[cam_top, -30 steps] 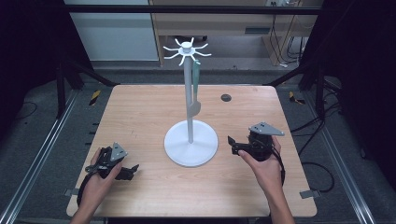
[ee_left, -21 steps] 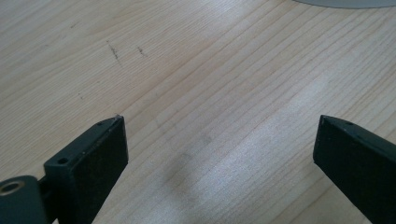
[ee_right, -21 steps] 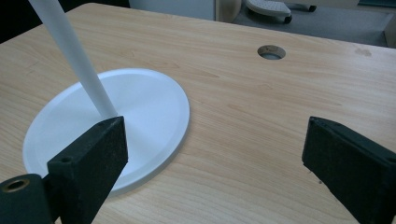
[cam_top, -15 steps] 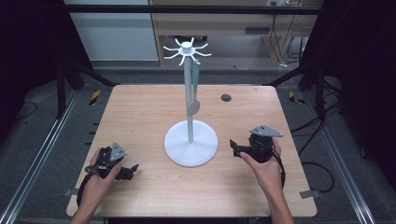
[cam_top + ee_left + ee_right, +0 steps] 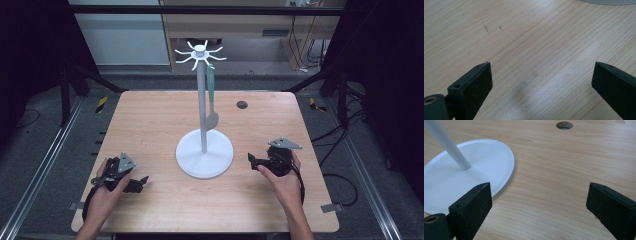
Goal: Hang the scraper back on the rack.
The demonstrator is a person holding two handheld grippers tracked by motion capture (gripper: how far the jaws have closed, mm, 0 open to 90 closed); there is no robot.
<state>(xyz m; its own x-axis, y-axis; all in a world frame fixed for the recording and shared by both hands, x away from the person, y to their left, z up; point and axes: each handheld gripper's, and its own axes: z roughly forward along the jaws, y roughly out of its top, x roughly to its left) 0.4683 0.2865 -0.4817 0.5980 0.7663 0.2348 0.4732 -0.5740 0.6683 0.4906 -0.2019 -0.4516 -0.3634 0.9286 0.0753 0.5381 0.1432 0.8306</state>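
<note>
Left gripper: you are keeping it resting wide open, unmoved. Right gripper: you are holding it wide open, shifted slightly nearer you, beside the white stand.

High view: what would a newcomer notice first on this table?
First, the tall white stand in the middle of the wooden table, with a crown of hooks on top and a green spatula hanging from one of them. Next, the two hand-held tools: the left tool low at the near left and the right tool just right of the stand's base, both open and holding nothing.
</note>
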